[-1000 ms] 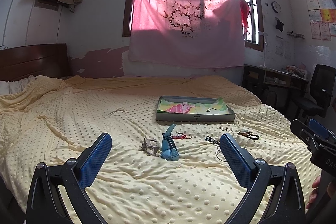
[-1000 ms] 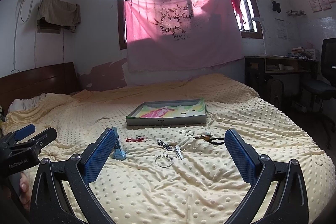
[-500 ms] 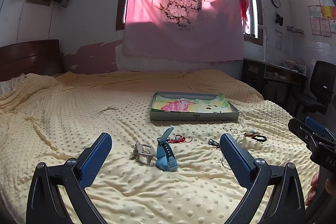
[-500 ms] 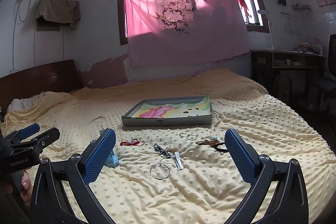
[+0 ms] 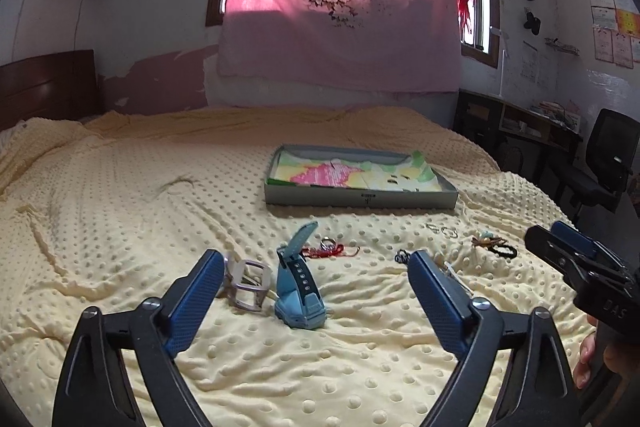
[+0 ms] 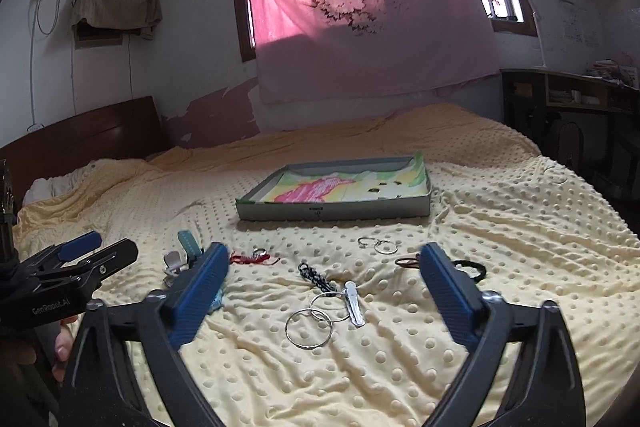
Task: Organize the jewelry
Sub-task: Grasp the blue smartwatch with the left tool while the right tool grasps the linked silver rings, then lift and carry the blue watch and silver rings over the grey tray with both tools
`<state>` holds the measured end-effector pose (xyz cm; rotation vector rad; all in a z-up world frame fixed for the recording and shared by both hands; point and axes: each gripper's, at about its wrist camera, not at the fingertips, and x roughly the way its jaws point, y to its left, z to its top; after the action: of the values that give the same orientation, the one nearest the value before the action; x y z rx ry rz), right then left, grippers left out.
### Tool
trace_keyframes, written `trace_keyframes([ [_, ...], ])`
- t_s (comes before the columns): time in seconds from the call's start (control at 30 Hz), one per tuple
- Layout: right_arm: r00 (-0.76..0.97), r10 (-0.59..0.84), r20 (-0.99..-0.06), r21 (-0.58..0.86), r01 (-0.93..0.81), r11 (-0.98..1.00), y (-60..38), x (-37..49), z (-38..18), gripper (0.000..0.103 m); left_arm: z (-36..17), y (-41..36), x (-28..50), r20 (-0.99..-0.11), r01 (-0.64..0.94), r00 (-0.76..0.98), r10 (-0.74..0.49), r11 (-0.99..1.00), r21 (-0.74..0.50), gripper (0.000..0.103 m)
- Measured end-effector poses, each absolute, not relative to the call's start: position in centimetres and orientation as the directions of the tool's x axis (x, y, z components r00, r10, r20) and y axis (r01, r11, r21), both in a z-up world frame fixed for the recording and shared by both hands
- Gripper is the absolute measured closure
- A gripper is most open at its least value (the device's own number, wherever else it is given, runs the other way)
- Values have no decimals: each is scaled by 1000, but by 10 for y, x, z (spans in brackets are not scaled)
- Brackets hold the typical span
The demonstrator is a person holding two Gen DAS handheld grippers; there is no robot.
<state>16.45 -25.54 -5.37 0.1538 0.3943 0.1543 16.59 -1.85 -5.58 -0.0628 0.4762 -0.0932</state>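
Observation:
Jewelry lies scattered on the yellow dotted bedspread in front of a shallow grey tray (image 5: 360, 201) with a colourful lining (image 6: 332, 187). My left gripper (image 5: 314, 301) is open and empty, just short of a blue watch (image 5: 300, 291) and a silver watch band (image 5: 248, 283). A red string bracelet (image 5: 330, 250) lies beyond. My right gripper (image 6: 324, 301) is open and empty over silver hoops (image 6: 310, 323), a metal clip (image 6: 354, 303) and a dark braided piece (image 6: 314, 275). Small rings (image 6: 378, 246) and dark hair ties (image 6: 472, 269) lie further right.
A wooden headboard (image 6: 80, 143) stands at the bed's left end. A desk (image 5: 516, 123) and a black office chair (image 5: 604, 163) stand to the right of the bed. A pink cloth (image 5: 340, 27) hangs below the window.
Both grippers have moved forward and lower toward the jewelry, which now looks closer. Both stay open. Nothing on the bed has moved.

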Motion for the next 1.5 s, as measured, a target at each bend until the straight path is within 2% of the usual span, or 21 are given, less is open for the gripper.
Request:
trace_keyframes([
  [0.13, 878, 218, -426, 196, -145, 970, -255, 181, -71, 40, -73, -20, 183, -508, 94, 850, -136, 990, -107, 32],
  [0.2, 852, 236, -468, 194, -161, 968, -253, 191, -81, 53, -82, -20, 192, -536, 98, 832, -146, 988, -117, 37],
  [0.27, 824, 256, -506, 198, -178, 964, -252, 200, -90, 58, -90, -20, 201, -561, 101, 812, -159, 986, -133, 40],
  [0.37, 776, 296, -557, 218, -207, 954, -249, 215, -104, 59, -100, -18, 213, -594, 96, 787, -168, 984, -151, 47],
  [0.47, 730, 340, -593, 243, -241, 940, -242, 228, -116, 66, -106, -15, 222, -616, 90, 769, -173, 982, -164, 54],
  [0.7, 681, 373, -630, 256, -271, 928, -227, 248, -130, 66, -114, -9, 236, -644, 74, 744, -180, 979, -188, 76],
  [0.77, 671, 370, -642, 255, -269, 929, -225, 252, -134, 66, -115, -9, 237, -645, 78, 742, -184, 979, -189, 79],
  [0.9, 646, 381, -662, 273, -267, 924, -225, 257, -140, 68, -116, -11, 239, -647, 87, 738, -192, 978, -191, 93],
  [1.03, 621, 386, -683, 279, -266, 923, -224, 262, -143, 76, -116, -13, 240, -647, 97, 737, -196, 978, -185, 98],
  [1.1, 609, 385, -693, 280, -265, 923, -223, 264, -145, 89, -115, -14, 240, -648, 107, 734, -202, 977, -183, 99],
  [1.2, 589, 389, -708, 280, -272, 921, -220, 265, -147, 100, -114, -18, 239, -648, 131, 729, -218, 975, -180, 100],
  [1.5, 614, 424, -666, 289, -311, 905, -216, 249, -134, 102, -104, -20, 232, -622, 178, 735, -271, 962, -208, 102],
])
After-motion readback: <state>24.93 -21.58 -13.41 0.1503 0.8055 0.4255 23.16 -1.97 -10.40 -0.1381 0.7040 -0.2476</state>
